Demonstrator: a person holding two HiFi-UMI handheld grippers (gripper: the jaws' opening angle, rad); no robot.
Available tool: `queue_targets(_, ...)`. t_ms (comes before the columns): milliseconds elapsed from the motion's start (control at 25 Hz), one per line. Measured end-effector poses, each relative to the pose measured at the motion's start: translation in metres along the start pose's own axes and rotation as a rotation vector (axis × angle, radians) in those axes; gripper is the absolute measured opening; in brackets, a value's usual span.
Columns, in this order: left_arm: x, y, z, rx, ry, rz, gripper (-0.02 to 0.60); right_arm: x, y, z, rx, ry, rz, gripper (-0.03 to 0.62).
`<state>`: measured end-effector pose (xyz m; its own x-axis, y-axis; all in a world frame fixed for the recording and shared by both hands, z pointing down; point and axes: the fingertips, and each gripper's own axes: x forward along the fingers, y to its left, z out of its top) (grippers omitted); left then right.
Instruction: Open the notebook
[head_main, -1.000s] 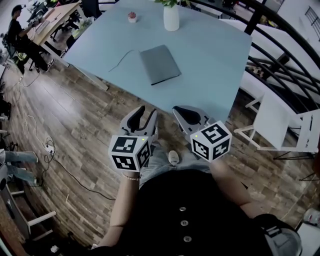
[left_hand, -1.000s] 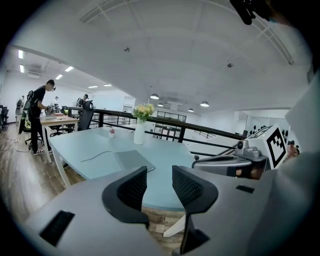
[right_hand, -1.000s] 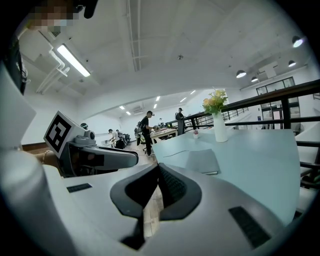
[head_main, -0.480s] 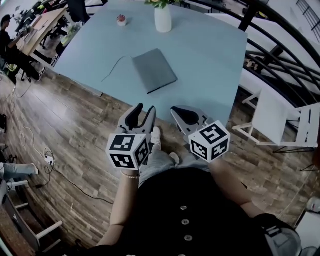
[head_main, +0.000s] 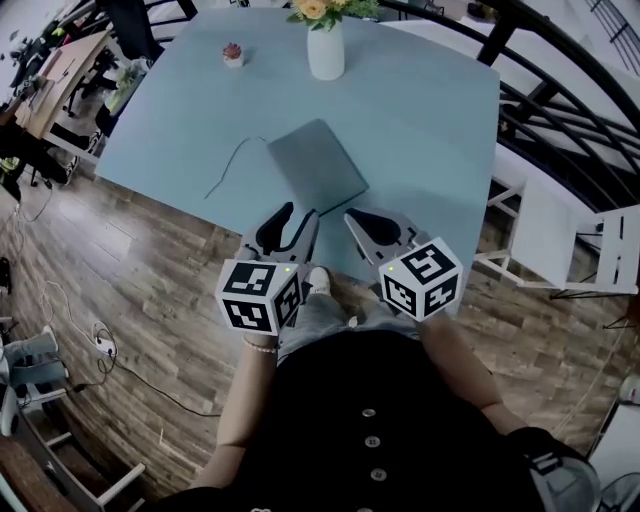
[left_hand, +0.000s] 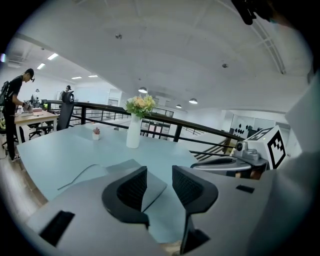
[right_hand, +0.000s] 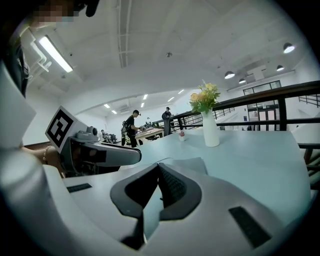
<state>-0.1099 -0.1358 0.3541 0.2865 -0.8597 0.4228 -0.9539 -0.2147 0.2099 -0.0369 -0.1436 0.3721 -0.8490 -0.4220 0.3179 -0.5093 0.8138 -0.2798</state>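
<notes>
Logged thin grey notebook (head_main: 318, 165) lying shut and flat near the near edge of the pale blue table (head_main: 430, 110), untouched, with left gripper (head_main: 298, 212) jaws apart and empty, right gripper (head_main: 354, 214) jaws together, both short of it; judged opening wholly still to do.

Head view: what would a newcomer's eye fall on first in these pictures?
Two grippers with black-and-white marker cubes stand out at the lower centre: the left gripper open, the right gripper shut, both empty. Just beyond them a closed grey notebook lies on the pale blue table, with a white vase of flowers at the table's far side.
</notes>
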Motion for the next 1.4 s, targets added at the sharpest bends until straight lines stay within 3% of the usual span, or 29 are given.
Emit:
queue_targets(760, 0.054, 0.098, 0.042, 0.026, 0.018, -0.139, 0.155, 0.118, -0.020, 0.041, 0.012, -0.015, -0.099, 0.005)
queue_targets(1400, 0.067, 0.079, 0.026, -0.009, 0.030, -0.189, 0.155, 0.098, -0.049, 0.026, 0.024, 0.019, -0.178, 0.005)
